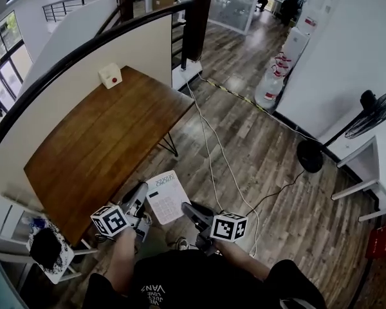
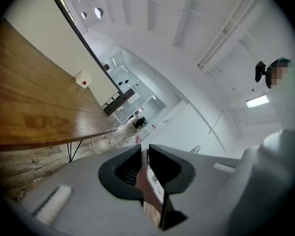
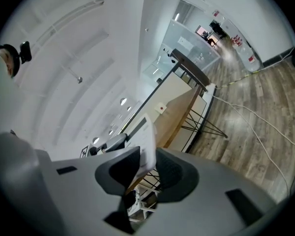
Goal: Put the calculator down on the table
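Observation:
In the head view a white calculator (image 1: 165, 197) hangs in the air just off the near corner of the brown wooden table (image 1: 109, 140), over the plank floor. My left gripper (image 1: 143, 203) is shut on its left edge and my right gripper (image 1: 187, 209) is shut on its right edge. In the left gripper view the calculator (image 2: 148, 178) shows edge-on as a thin slab pinched between the dark pads of the left gripper (image 2: 146, 168). In the right gripper view the calculator (image 3: 146, 141) sticks up, tilted, from the jaws of the right gripper (image 3: 150, 167), with the table (image 3: 179, 114) beyond.
A small white box with a red button (image 1: 110, 76) sits at the table's far end against the curved partition wall (image 1: 64, 82). White cables (image 1: 209, 150) run over the floor. A white stool with a dark bundle (image 1: 48, 250) stands lower left. A black fan (image 1: 373, 118) and water bottles (image 1: 270, 85) stand to the right.

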`<state>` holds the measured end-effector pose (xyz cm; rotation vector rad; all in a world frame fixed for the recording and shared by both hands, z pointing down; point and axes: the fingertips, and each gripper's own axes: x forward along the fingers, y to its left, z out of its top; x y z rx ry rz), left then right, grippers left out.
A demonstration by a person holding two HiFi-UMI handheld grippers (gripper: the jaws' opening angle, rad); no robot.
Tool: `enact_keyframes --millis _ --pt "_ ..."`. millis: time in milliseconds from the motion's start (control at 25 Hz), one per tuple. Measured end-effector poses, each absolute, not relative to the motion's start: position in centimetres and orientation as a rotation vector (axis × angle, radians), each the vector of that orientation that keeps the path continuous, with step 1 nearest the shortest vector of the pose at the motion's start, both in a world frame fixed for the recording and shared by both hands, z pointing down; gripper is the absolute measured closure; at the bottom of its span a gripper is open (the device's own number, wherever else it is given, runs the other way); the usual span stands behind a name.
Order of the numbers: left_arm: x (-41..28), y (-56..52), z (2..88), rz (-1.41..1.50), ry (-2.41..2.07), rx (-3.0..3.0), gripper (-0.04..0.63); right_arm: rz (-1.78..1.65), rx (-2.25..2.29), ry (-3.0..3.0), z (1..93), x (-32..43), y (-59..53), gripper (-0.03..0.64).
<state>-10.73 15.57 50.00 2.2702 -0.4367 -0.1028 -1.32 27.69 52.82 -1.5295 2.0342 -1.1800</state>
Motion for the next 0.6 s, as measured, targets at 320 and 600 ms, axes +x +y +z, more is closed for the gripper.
enact_keyframes --millis 320,600 --pt "-7.8 14.6 50.5 -0.044 -0.388 2.274 0.541 -1.194 -1.544 1.969 53.6 1.0 27.1 0.518" --pt "-5.3 10.2 51.6 -0.043 -0.368 2.256 0.541 -1.212 -1.568 1.954 54.4 3.3 22.9 0.518"
